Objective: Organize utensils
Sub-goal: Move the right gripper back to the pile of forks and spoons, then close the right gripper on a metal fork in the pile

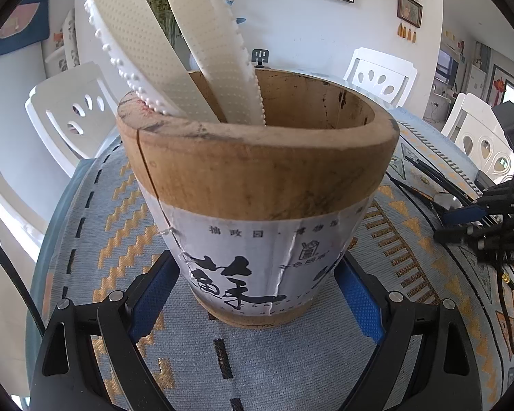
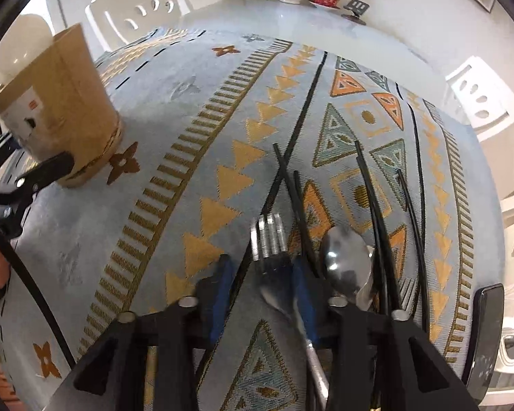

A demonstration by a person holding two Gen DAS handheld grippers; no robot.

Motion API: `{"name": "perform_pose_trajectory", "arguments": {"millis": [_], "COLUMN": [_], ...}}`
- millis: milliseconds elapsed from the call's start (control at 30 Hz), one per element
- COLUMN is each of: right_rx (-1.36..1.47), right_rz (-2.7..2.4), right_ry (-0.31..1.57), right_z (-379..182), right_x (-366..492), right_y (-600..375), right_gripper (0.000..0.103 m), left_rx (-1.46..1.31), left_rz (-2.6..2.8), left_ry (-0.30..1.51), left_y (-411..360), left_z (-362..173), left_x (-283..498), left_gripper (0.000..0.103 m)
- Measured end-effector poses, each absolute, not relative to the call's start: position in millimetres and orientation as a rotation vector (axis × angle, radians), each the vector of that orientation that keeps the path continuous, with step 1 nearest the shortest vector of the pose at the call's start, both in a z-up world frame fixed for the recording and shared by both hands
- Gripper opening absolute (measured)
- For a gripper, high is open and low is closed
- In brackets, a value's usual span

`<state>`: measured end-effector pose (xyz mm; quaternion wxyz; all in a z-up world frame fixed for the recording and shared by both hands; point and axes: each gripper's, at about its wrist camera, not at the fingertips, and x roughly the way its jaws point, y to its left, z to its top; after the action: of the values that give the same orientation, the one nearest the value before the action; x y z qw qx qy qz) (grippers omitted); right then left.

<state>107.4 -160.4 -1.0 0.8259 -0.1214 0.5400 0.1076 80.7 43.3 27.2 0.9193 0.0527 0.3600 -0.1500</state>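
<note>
Two white rice paddles (image 1: 174, 54) stand in the wooden utensil holder (image 1: 257, 178) in the left wrist view, their dimpled blades leaning toward the upper left above its rim. The holder sits upright on the patterned cloth (image 1: 120, 188) covering the counter, a torn paper label with black characters wrapped round its lower half. The left tool (image 1: 253, 294) clasps the holder's base, one blue pad against each side of it. At the right edge the right tool (image 1: 462, 217) reaches down over black chopsticks (image 1: 428, 171) and a spoon (image 1: 445, 200). White chairs stand beyond the counter.

In the right wrist view, the right tool (image 2: 262, 284) points steeply down at the cloth (image 2: 188, 109), its jaws narrow around a metal fork (image 2: 269, 239). The fork's neck lies between the blue pads, touching the right one, with a gap at the left pad; the tines stick out ahead. The spoon (image 2: 347, 263) lies just right of the fork, and the chopsticks (image 2: 373, 191) are scattered around both. The holder (image 2: 61, 102) stands well apart at the upper left, with the left tool (image 2: 51, 167) at its base.
</note>
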Motion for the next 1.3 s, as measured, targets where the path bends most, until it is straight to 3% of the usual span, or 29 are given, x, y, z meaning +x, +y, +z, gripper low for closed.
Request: {"name": "perform_pose_trajectory", "arguments": {"millis": [533,933,1100,1300], "right_rx": [-0.003,-0.325,-0.180,-0.055], "right_rz": [0.263,0.216,0.289,0.411], "right_ry": [1.379,1.232,1.206,1.036], "right_z": [-0.1,-0.2,16.6,61.6], "right_x": [151.2,134.0,121.3,97.4], "right_y": [-203.5,-159.8,-173.5,-177.2], "right_gripper": [0.007,0.005,0.003,0.003], "left_rx": [0.109,0.110,0.111,0.112], "left_rz": [-0.308,-0.306,-0.305,-0.305], "left_ry": [0.740,0.741,0.741,0.741], "left_y": [44.1,45.3,45.5,44.8], "left_z": [27.3,27.2,27.4,27.4], "left_x": [80.9,82.6,83.2,82.9], "left_gripper": [0.092,0.092,0.092,0.092]}}
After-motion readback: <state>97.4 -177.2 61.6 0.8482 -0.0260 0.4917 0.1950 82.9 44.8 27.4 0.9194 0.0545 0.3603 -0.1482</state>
